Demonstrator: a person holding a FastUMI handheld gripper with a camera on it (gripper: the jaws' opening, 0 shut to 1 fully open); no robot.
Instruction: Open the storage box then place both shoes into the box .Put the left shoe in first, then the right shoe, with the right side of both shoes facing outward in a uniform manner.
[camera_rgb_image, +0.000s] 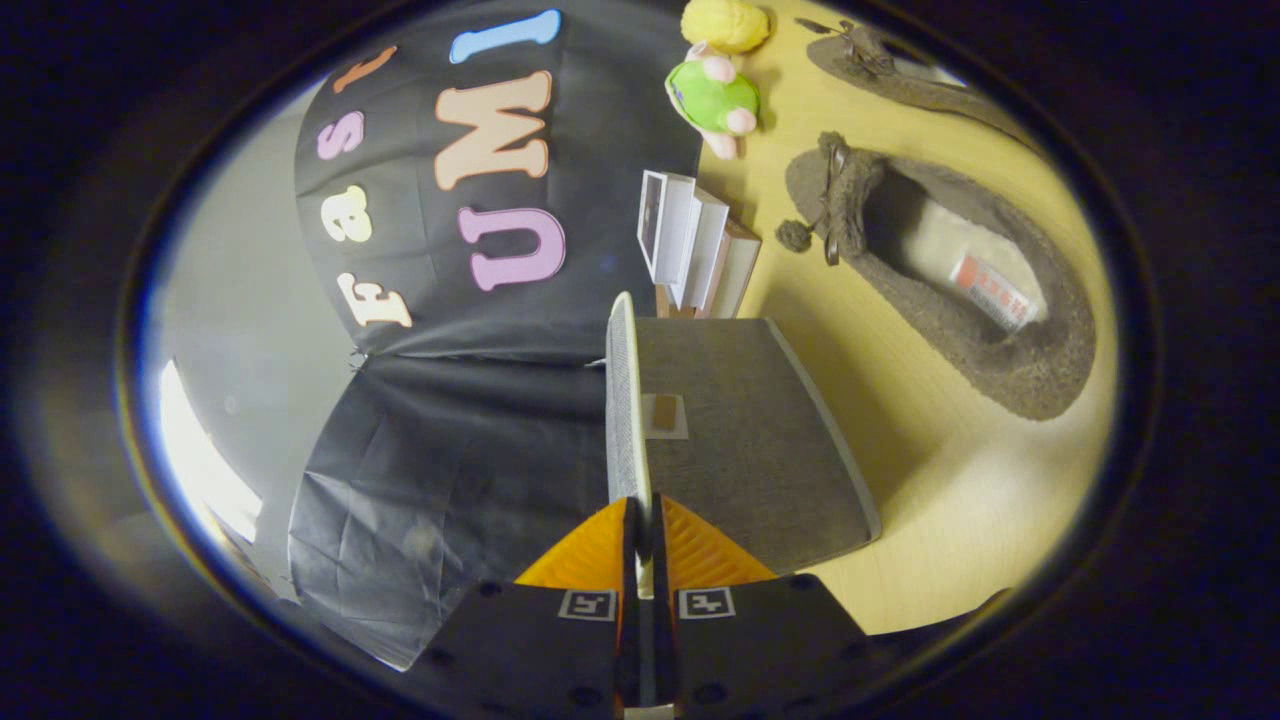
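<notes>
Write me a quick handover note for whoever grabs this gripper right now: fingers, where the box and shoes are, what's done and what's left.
Gripper: orange fingers shut on the thin edge of the grey fabric storage box's lid, which stands swung up, so the box is partly open.
Grey storage box: on the light wooden table, just ahead of the fingers.
Near grey fuzzy slipper with a bow: on the table beyond the box. Second grey slipper: farther back.
Done: lid lifted. Left: finish opening, load left shoe, then right, right sides outward.
</notes>
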